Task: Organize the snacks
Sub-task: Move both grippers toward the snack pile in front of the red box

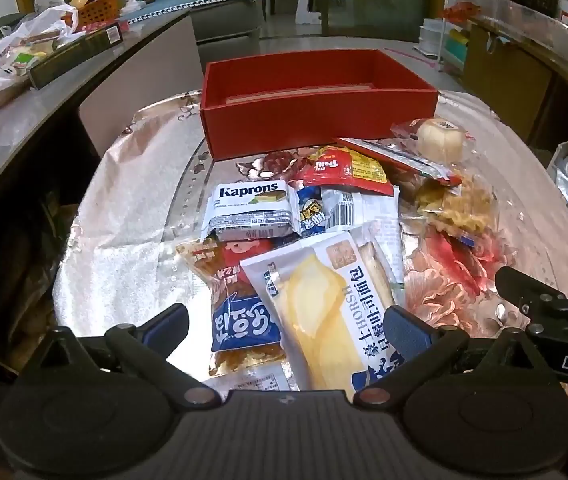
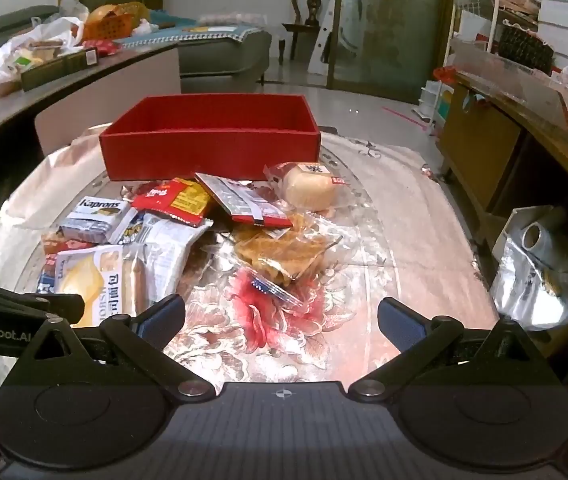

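The left claw (image 1: 286, 322) is hanging wide apart and holding nothing, its blue pads straddling the near end of the snack heap. Between and just beyond them the HORSH bread pack (image 1: 324, 300) is lying slantwise, overlapping a blue-and-red wrapped cake (image 1: 240, 312) to its left. This pack is looking like the sensible first pick: it is topmost, nearest and long. A good grip would be taking it across its narrow width near the middle, where the bread gives body, rather than at the slippery sealed end, and lifting straight up so the packets beneath are not dragged along.

The right claw (image 2: 282, 316) is also spread wide and empty, hovering over bare flowered cloth on the bench (image 2: 364, 264), with a clear bag of crisp fried snacks (image 2: 280, 252) just ahead. That bag is likely fragile, so a light squeeze on its edge would suit it.

Farther out, the Kaprons packet (image 1: 250, 210), a red sachet (image 1: 344, 168) and a round wrapped pastry (image 1: 440, 140) are piled toward the red box (image 1: 316, 116), which is standing open at the far side, seemingly with nothing in it yet, though neither view is showing its floor fully. Flat, long packs should probably be going in first, along one wall.
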Motion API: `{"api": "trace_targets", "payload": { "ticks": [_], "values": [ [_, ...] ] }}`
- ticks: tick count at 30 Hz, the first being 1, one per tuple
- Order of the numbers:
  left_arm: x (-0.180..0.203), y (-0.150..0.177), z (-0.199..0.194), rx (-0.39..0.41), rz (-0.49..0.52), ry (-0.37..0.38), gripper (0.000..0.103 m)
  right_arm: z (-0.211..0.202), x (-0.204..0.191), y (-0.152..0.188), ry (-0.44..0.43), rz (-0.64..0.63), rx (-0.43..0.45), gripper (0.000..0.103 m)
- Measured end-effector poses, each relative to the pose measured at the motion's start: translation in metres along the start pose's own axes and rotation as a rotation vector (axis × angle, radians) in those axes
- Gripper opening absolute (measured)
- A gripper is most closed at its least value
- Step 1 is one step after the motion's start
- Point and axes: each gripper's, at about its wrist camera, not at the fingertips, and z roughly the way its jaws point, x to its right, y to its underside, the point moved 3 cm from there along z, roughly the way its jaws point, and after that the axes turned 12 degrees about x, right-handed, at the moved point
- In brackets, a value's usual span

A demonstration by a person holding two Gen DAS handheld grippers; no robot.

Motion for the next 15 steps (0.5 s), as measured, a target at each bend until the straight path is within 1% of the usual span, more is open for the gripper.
{"api": "trace_targets", "payload": {
  "ticks": [4, 6, 15],
  "values": [
    [-0.0004, 0.0004, 0.0006, -0.003, -0.001, -0.001, 0.099, -0.0019, 0.0036, -0.0006, -0.003, 0.001, -0.005, 0.103],
    [-0.0005, 0.0004, 0.001, -0.004, -0.001, -0.001, 0.099, 0.0069, -0.0055, -0.0018, 0.0, -0.003, -0.01, 0.103],
    [0.0001, 0.0024, 0.0038, -0.018, -0.003, -0.002, 0.099, 0.0043, 0.0003, 0.006, -0.003, 0.001, 0.006, 0.103]
  ]
}}
